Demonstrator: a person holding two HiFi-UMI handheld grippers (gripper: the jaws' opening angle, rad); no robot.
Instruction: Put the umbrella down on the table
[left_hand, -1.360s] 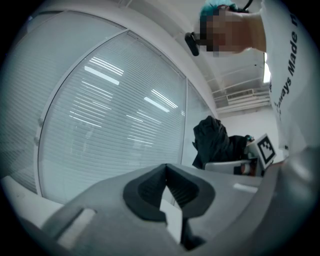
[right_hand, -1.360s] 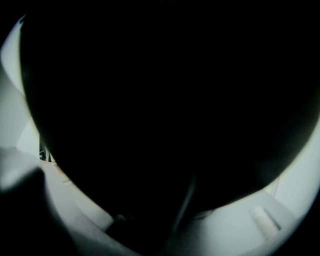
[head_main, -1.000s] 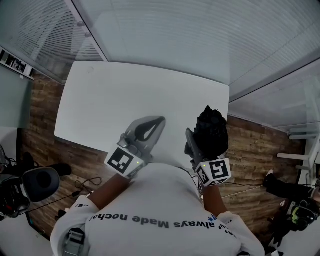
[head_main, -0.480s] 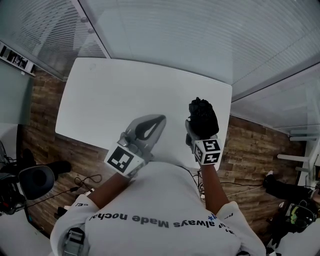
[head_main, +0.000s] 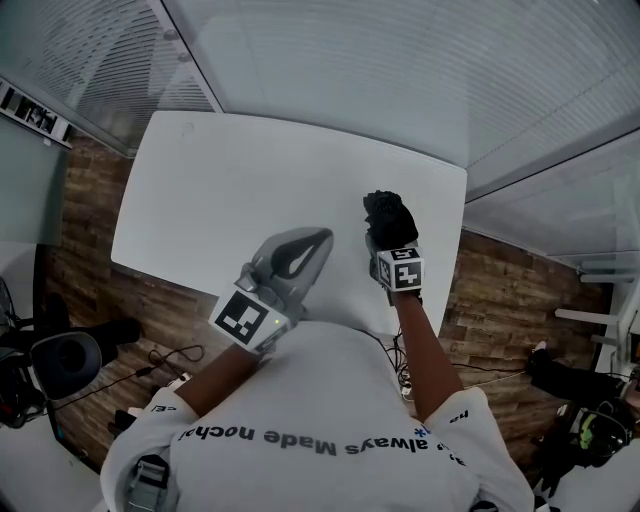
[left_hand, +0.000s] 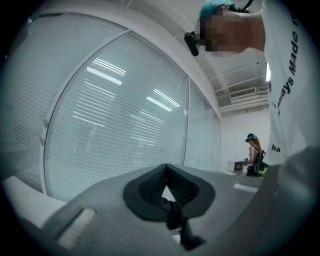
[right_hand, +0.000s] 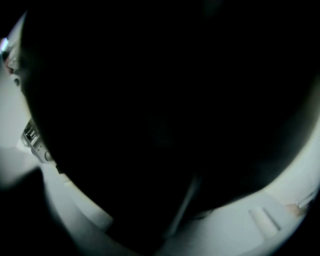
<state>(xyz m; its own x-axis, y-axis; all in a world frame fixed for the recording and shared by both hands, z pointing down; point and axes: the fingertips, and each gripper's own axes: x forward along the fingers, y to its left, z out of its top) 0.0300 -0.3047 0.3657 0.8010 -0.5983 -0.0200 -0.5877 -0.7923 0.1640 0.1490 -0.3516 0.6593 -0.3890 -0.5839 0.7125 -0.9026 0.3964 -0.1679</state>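
Right claw clamped on the umbrella — a folded black bundle with its fabric bunched and standing up out of the jaws, which sit wide around it. In the right gripper view the black fabric fills nearly the whole frame. The pale jaws show only at the lower left and lower right edges, one on either side of it. From the head view the umbrella sits over the white desk, in the near right part of the top, close to the near edge. Whether umbrella and desk are touching cannot be told. The right marker cube faces up, just nearer the person than the bundle. Left claw is over the near edge of the desk, to the left of the umbrella and apart from it. In the left gripper view its dark pads meet at the tips, with a hollow between them further back — nothing gripped. Behind the desk is a glazed wall with horizontal blinds. Wood-plank floor lies on both sides, with cables on it at left. A second person stands far off in the left gripper view.
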